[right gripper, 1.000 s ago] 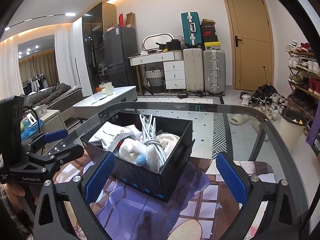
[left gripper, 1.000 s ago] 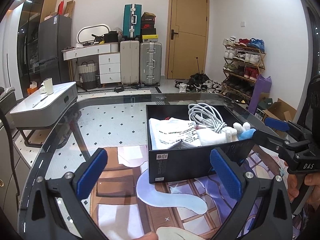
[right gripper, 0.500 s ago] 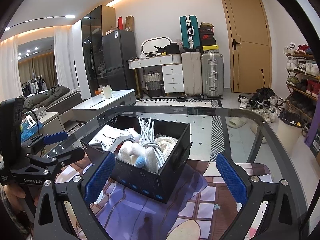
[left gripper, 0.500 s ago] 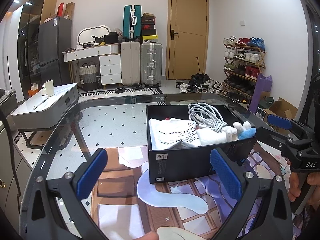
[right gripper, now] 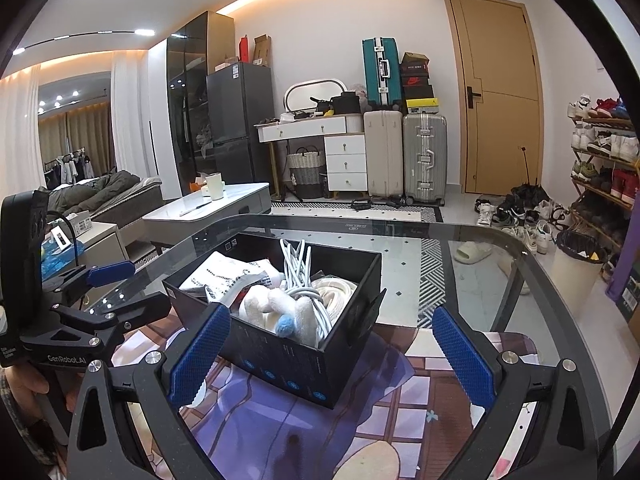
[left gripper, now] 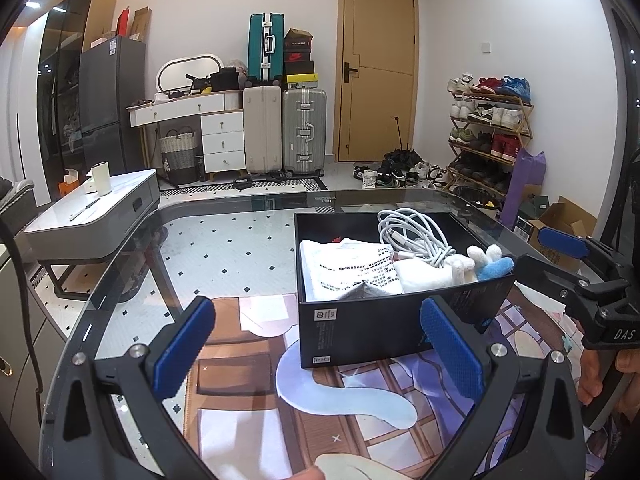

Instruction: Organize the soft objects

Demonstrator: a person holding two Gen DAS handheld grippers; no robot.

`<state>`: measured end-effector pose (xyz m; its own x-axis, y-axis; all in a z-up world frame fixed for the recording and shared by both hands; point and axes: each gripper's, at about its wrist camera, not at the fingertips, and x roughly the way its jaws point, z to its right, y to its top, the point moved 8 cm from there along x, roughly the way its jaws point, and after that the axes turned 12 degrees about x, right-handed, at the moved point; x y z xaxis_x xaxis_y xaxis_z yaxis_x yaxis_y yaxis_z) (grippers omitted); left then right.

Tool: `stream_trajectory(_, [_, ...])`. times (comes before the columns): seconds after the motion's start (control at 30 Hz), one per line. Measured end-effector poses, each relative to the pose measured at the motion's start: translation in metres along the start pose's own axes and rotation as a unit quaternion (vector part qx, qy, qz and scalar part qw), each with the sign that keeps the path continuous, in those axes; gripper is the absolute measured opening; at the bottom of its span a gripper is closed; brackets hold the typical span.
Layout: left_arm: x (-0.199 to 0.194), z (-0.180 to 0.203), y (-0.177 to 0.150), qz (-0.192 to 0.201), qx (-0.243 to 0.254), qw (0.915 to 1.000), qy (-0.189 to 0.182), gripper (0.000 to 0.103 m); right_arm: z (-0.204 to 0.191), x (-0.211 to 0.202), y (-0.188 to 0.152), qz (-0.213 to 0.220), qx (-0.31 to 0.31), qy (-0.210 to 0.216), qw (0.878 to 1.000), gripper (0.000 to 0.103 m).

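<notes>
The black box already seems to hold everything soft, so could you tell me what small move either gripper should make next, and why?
Probably draw both away and stop. The black box already holds the folded white cloth, the coiled white cable and the white plush toy. The left gripper and right gripper are open and empty, and nothing soft shows loose on the printed mat.

black gripper (left gripper: pixel 318 348) frames | blue textured pads (left gripper: pixel 452 346) | silver screws
</notes>
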<state>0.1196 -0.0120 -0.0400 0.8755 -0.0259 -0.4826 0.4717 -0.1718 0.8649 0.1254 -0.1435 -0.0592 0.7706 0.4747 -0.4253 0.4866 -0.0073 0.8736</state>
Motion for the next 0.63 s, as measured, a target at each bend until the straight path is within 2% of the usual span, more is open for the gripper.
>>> stream_trajectory(0.63, [-0.0009,0.0021,0.0027,0.003,0.005,1.0,0.001,0.103,0.001,0.0015,-0.0013,-0.006,0.002,0.002,1.0,0.103])
